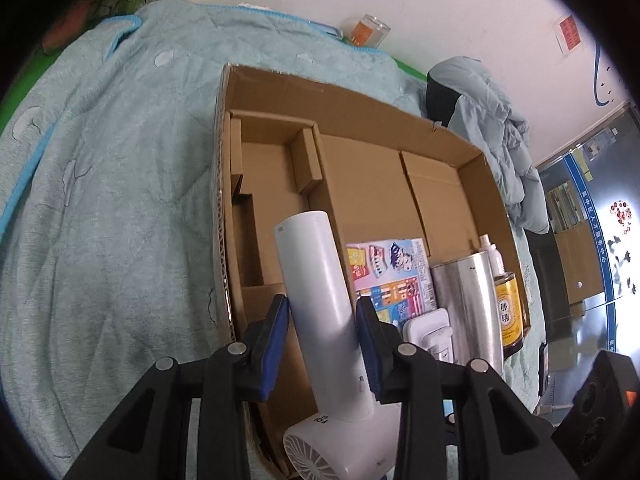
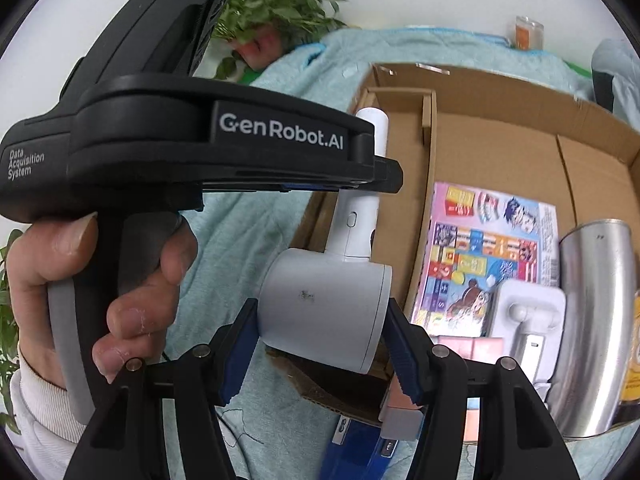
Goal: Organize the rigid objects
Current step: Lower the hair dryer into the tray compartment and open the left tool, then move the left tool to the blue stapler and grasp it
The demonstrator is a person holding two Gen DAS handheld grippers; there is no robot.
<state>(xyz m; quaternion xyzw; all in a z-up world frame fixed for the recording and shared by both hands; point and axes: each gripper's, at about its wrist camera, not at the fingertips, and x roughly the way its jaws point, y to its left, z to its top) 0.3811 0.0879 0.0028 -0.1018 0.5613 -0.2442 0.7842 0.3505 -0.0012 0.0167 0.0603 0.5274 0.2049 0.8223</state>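
Your left gripper clamps the white hair dryer's handle, over the cardboard box's near-left edge — your right gripper, half open, brackets the dryer's barrel, right pad apart.

A white hair dryer hangs tilted over the near edge of an open cardboard box lying on a bed. In the box's right compartment lie a colourful flat packet, a steel tumbler, an amber bottle and a white charger-like piece.
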